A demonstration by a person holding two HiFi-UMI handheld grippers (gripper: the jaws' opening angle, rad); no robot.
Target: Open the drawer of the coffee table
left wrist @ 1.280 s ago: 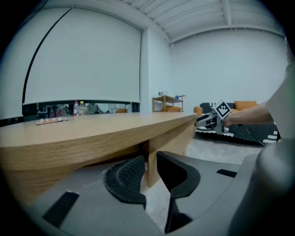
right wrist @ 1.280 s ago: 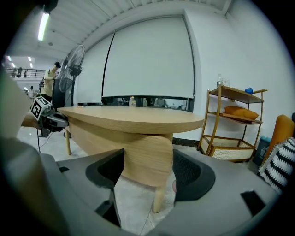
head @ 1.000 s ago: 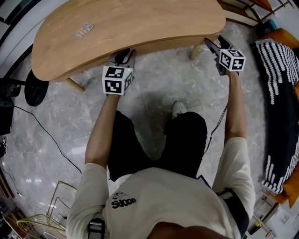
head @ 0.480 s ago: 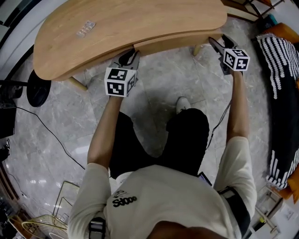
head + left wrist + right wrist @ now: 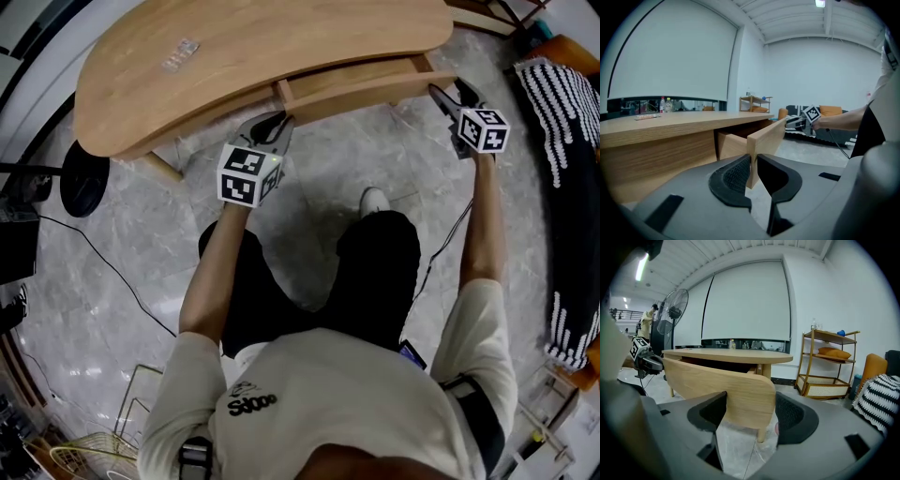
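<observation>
While drawer ajar, illegible print on shirt.

Bright, even indoor light; ceiling lamp at one o'clock in left gripper view; soft shadows on floor; dark fisheye edges

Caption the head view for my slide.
Left gripper and right gripper clamp opposite ends of the coffee table drawer front, which stands partly open.
</observation>
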